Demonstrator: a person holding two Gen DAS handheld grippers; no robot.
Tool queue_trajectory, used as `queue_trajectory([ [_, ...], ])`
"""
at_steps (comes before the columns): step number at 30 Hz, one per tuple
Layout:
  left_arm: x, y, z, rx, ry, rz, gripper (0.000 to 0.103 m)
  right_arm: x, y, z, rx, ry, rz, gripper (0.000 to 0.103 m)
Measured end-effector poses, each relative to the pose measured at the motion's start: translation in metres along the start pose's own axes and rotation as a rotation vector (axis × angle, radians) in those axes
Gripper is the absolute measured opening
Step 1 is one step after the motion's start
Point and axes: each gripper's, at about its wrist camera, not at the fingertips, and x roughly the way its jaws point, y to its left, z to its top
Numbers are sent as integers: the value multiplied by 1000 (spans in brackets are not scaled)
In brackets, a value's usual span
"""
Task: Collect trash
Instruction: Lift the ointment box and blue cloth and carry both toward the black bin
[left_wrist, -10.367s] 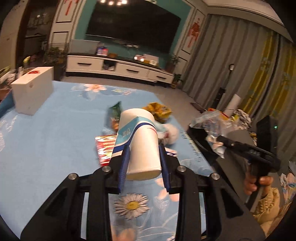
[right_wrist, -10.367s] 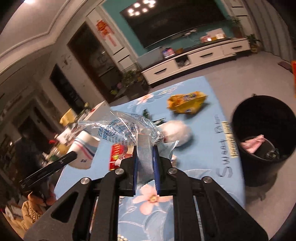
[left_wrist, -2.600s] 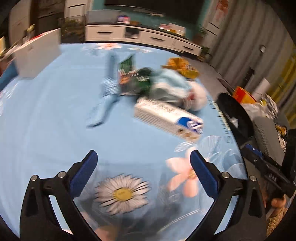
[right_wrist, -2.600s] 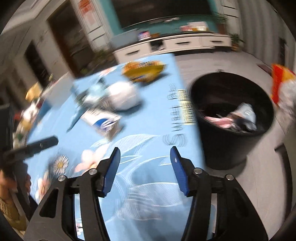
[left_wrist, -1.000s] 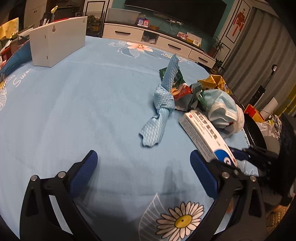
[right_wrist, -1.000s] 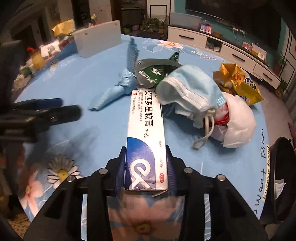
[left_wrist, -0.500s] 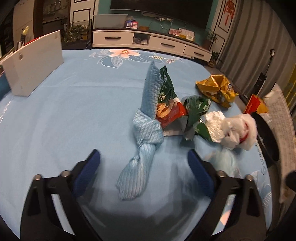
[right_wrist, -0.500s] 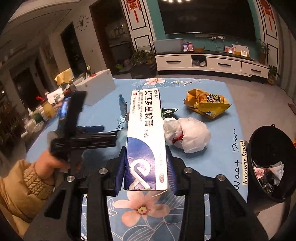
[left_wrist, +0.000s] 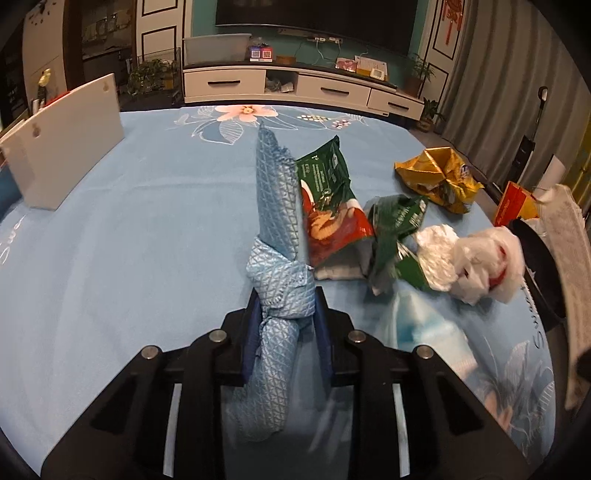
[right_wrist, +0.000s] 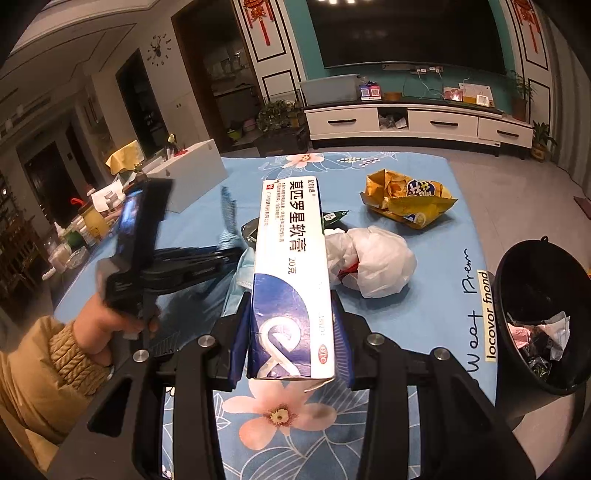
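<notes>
Left wrist view, claw: the left gripper (left_wrist: 286, 332) has its jaws closing, the knotted blue cloth (left_wrist: 279, 258) between the blue pads, which touch its sides at the knot.
Right wrist view, claw: the right gripper (right_wrist: 291, 332) is clamped on the white-and-blue ointment box (right_wrist: 291, 280), held lengthwise and pointing away over the table.
Person: a hand (right_wrist: 107, 321) in a tan knitted sleeve (right_wrist: 48, 373) grips the handle of the other tool at the left of the right wrist view.
Surface: a light blue tablecloth (left_wrist: 129, 240) printed with flowers and lettering covers the table.
Near trash: a pale blue face mask (left_wrist: 424, 325) lies blurred just right of the left gripper.
Middle trash: a red-and-green snack bag (left_wrist: 328, 206) touches the cloth; a crumpled green wrapper (left_wrist: 395, 229) lies beside it; a white plastic bag (right_wrist: 376, 258) lies bunched to the right.
Far trash: a yellow chip bag (right_wrist: 406, 195) lies apart, toward the far edge.
Bin: a black trash bin (right_wrist: 539, 321) stands on the floor by the table's right edge, crumpled wrappers inside.
Far table: a white box (left_wrist: 62, 155) lies at the far left.
Room: a white TV cabinet (right_wrist: 417, 122) under a dark screen (right_wrist: 406, 33) on a teal wall; grey curtains (left_wrist: 491, 85) to the right; potted plants (right_wrist: 275, 114) near the cabinet.
</notes>
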Motion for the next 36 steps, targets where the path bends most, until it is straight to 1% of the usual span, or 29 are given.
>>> queue_trajectory([
  [7,-51,15,-27,-59,-9,-10,28,-6,3,-5,7,2,8,40],
  [11,-74,12,-41,-66,-8,-15,29,-12,10,-11,24,4,35,40],
  [16,-99,0,-61,-61,-9,-28,29,-20,22,-16,15,7,53,40],
  [27,-138,-23,-87,-24,-39,-54,30,-48,38,-27,-4,-13,37,40],
  [36,-155,-50,-99,-13,-80,-99,30,-65,33,-37,-2,2,-22,40],
])
